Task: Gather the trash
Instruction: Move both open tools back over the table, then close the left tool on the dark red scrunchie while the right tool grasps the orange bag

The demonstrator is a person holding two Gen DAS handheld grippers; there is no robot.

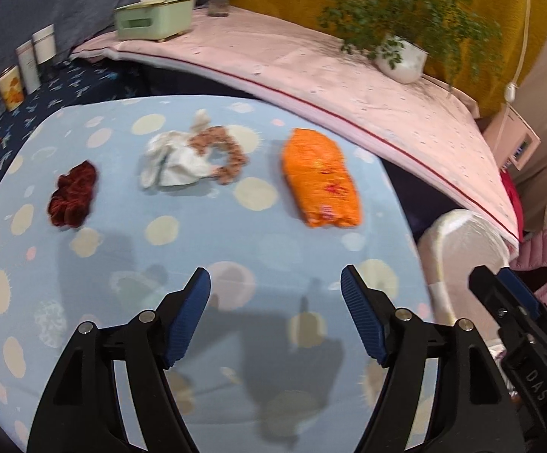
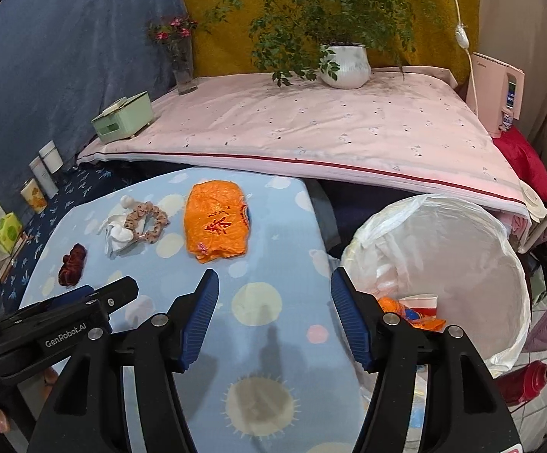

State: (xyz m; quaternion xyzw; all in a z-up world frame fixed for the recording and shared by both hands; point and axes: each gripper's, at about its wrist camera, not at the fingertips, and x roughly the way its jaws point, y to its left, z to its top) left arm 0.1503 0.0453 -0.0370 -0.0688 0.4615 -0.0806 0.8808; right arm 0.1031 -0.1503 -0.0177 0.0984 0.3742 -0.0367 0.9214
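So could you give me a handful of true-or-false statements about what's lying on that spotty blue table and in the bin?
1. The orange packet lies on the blue table. True.
2. The lined bin is empty. False: a paper cup and orange wrapper are inside.
3. The right claw grips the tissue. False: both claws are open, holding nothing.
4. The crumpled tissue touches a beaded ring. True.
5. The dark red scrunchie sits inside the bin. False: it's on the table.
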